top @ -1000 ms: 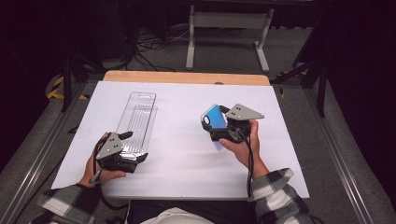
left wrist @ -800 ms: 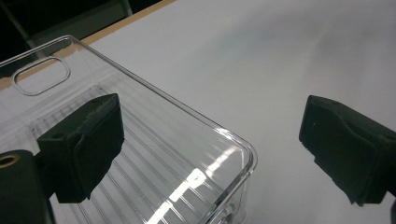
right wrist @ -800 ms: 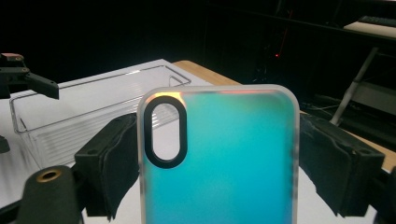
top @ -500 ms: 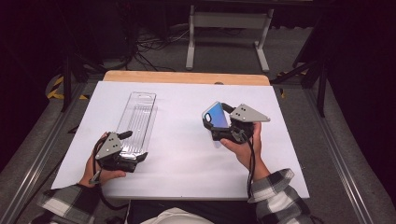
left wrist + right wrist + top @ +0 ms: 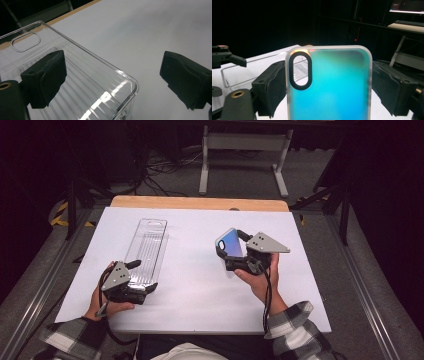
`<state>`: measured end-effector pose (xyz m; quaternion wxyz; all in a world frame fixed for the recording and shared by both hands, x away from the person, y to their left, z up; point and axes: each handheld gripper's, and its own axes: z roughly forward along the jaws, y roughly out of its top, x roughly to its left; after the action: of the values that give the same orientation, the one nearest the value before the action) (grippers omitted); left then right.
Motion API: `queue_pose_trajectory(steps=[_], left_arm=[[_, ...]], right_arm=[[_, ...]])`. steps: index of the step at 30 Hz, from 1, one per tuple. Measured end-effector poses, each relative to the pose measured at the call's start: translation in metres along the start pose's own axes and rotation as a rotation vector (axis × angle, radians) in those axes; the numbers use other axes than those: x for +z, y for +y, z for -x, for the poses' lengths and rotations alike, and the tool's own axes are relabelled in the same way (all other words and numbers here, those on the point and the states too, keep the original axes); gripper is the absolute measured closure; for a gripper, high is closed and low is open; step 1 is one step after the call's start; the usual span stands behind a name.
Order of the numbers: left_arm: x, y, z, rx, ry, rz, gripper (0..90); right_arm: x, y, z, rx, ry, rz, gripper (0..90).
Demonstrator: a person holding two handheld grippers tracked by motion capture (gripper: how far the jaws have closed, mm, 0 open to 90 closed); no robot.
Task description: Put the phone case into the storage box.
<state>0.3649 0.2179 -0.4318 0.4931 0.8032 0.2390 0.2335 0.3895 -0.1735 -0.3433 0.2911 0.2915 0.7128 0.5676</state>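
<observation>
Right of the clear tray [image 5: 146,251], my right gripper [image 5: 231,256] fingers clamp the phone case [image 5: 229,243], not yet placed; left gripper [image 5: 142,277] fingers apart at the tray's near end.

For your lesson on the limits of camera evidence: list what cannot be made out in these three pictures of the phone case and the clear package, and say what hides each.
- Phone case: lower end cut off by the right gripper view's bottom edge.
- Right gripper: in the high view, its grey plate and the hand cover the jaws' contact with the case.
- Clear plastic package: near end cut off by the left gripper view's bottom edge.
- Left gripper: too small in the high view to tell whether it touches the package.
</observation>
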Motion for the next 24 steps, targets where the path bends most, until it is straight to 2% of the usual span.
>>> queue_pose_trajectory(steps=[13,24], left_arm=[[0.0007,0.0,0.0005,0.0,-0.004,-0.002,7.8],[0.0007,0.0006,0.0009,-0.007,-0.003,0.003,8.4]], right_arm=[[-0.0001,-0.0023,-0.0024,0.005,-0.072,0.026,17.5],[0.0003,-0.0034,-0.0044,0.015,-0.093,0.05,17.5]])
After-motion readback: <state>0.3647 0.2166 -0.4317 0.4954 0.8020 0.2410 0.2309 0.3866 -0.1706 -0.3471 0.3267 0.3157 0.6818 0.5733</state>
